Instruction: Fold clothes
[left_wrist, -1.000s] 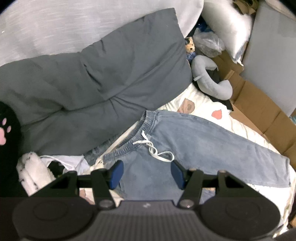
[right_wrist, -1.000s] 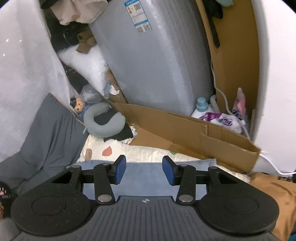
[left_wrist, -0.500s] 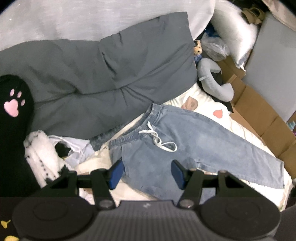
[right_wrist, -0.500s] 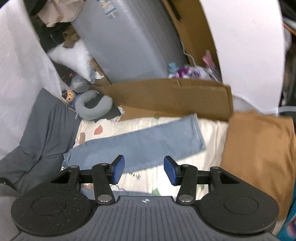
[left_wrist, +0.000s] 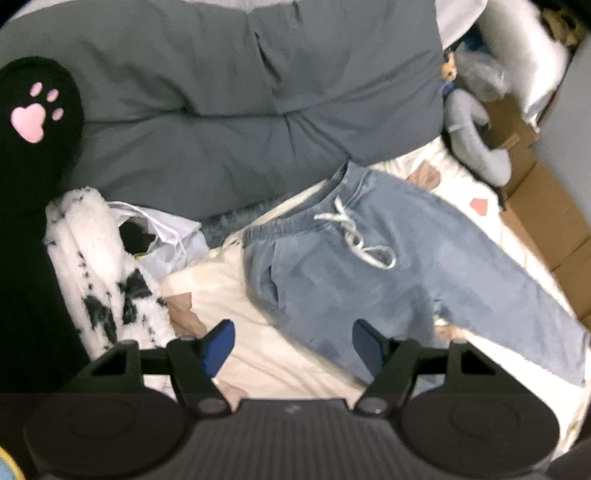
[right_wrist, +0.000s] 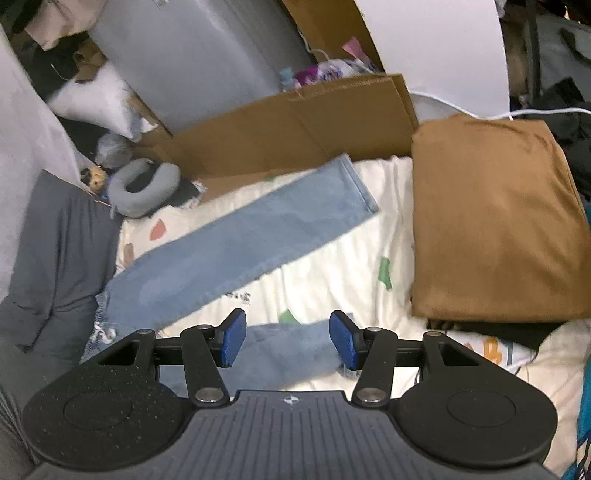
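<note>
Lying flat on the cream bedsheet (left_wrist: 280, 354), the blue jeans (left_wrist: 369, 280) spread waistband toward the grey duvet (left_wrist: 221, 110), legs apart. The left gripper (left_wrist: 291, 341) hangs over the hip edge, its jaws just widened and empty; the right gripper (right_wrist: 287, 338) has also been opening, empty, above the near leg's cuff (right_wrist: 295, 343). Pinching both edges cleanly, denim only and no sheet, would likely let one leg fold squarely onto the other.

Light blue jeans (left_wrist: 388, 273) lie spread on the cream bed sheet (left_wrist: 266, 350); the left gripper (left_wrist: 293, 341) hangs above, jaws just widened, gripping nothing.
</note>
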